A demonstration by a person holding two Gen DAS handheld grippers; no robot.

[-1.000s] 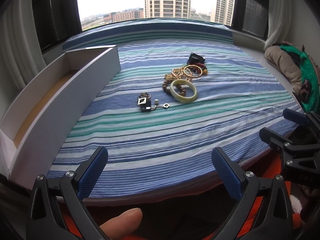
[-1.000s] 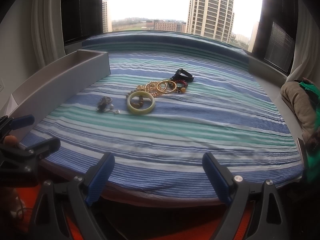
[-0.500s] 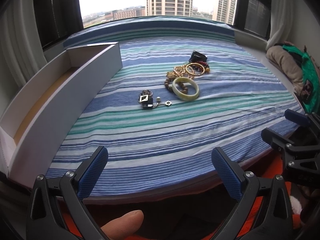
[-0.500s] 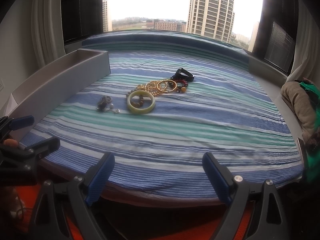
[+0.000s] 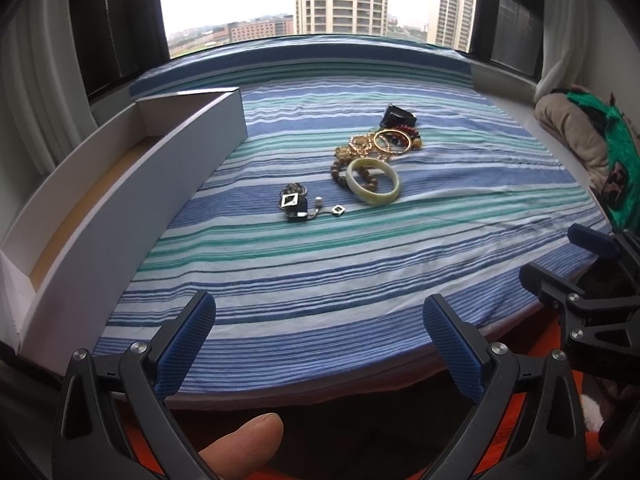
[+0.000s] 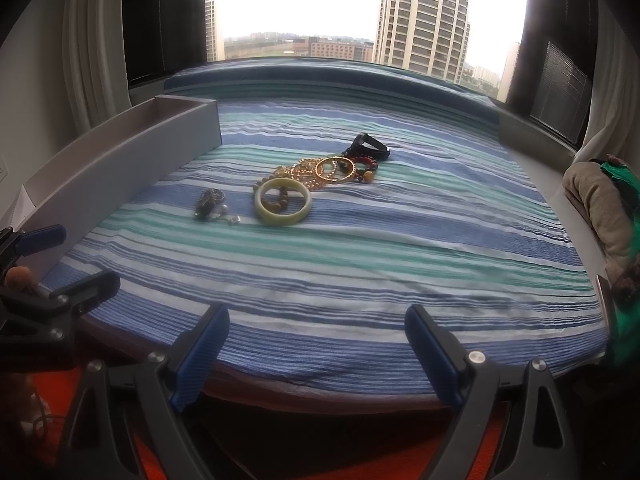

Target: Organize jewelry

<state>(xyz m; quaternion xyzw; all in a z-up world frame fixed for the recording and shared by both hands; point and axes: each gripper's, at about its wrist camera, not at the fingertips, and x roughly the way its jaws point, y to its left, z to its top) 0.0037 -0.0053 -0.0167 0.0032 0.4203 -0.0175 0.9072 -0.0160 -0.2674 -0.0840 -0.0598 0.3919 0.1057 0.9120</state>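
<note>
A pile of jewelry lies mid-surface on a striped cloth: a pale green bangle (image 5: 373, 186) (image 6: 283, 201) over a brown bead bracelet (image 5: 338, 172), gold bangles and chains (image 5: 384, 142) (image 6: 328, 169), a dark red bead bracelet (image 6: 366, 164), a black band (image 5: 396, 115) (image 6: 370, 146), and dark earrings with silver diamond pendants (image 5: 296, 204) (image 6: 210, 202). A long white open box (image 5: 120, 184) (image 6: 120, 160) stands at the left. My left gripper (image 5: 320, 340) is open and empty near the front edge. My right gripper (image 6: 316, 346) is open and empty, also at the front edge.
The striped blue-green cloth (image 5: 360, 272) covers the window-side platform. A beige and green bundle of fabric (image 5: 580, 140) (image 6: 600, 204) lies at the right edge. The window and dark curtains are behind. Each gripper shows in the other's view, the right gripper (image 5: 592, 280) and the left gripper (image 6: 48, 280).
The left gripper has edged slightly forward and higher, so the jewelry sits lower in its view. The right gripper has barely moved. Nothing was touched.
</note>
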